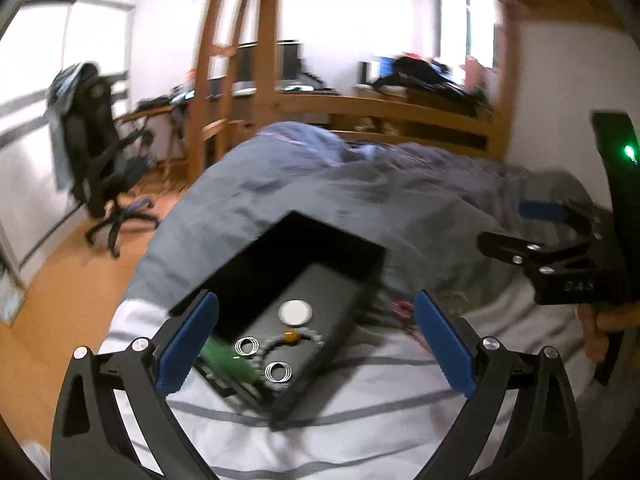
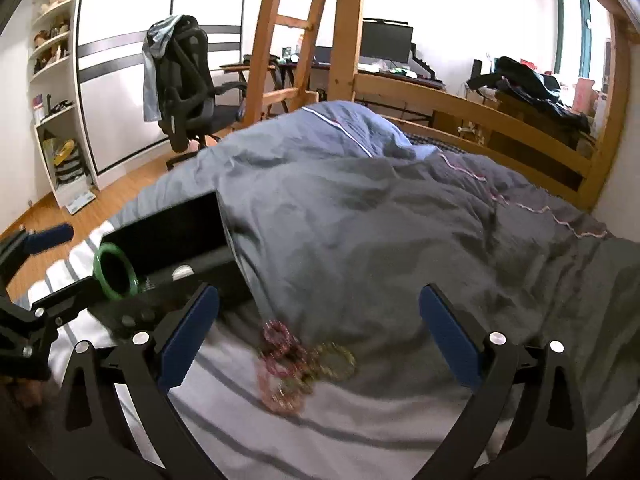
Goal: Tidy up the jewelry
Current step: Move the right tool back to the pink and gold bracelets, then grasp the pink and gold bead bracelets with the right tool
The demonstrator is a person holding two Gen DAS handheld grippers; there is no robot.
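Lying open on bed: black rectangular jewelry box (image 1: 320, 292) on the white grey-striped sheet (image 1: 360, 420), lid raised at the far side; its left near corner is hidden behind the left gripper's finger
Inside box: round white disc (image 1: 295, 312), two small sets of silver rings (image 1: 247, 346), pale beaded bracelet with one amber bead (image 1: 294, 338), and a glossy green bangle (image 1: 230, 358) partly covered by the blue pad
Left gripper (image 1: 316, 344): blue-padded fingers spread wide, holding nothing, hovering just near of the box
Right gripper (image 2: 318, 336): fingers likewise wide apart and empty, above the loose pile
Loose jewelry: pink beaded bracelets (image 2: 278, 338) and gold-toned chain bracelets (image 2: 336, 360) heaped on the sheet to the right of the box; motion blur smears them, so the count and how they tangle cannot be told
Green bangle in right view: stands on edge at the box's left end (image 2: 116, 276)
Far side: rumpled grey-blue duvet (image 2: 360, 208) against the box's right side, wooden bed frame (image 2: 480, 120) beyond
Edges: fisheye rim cuts off both gripper bodies; left view is blurred throughout
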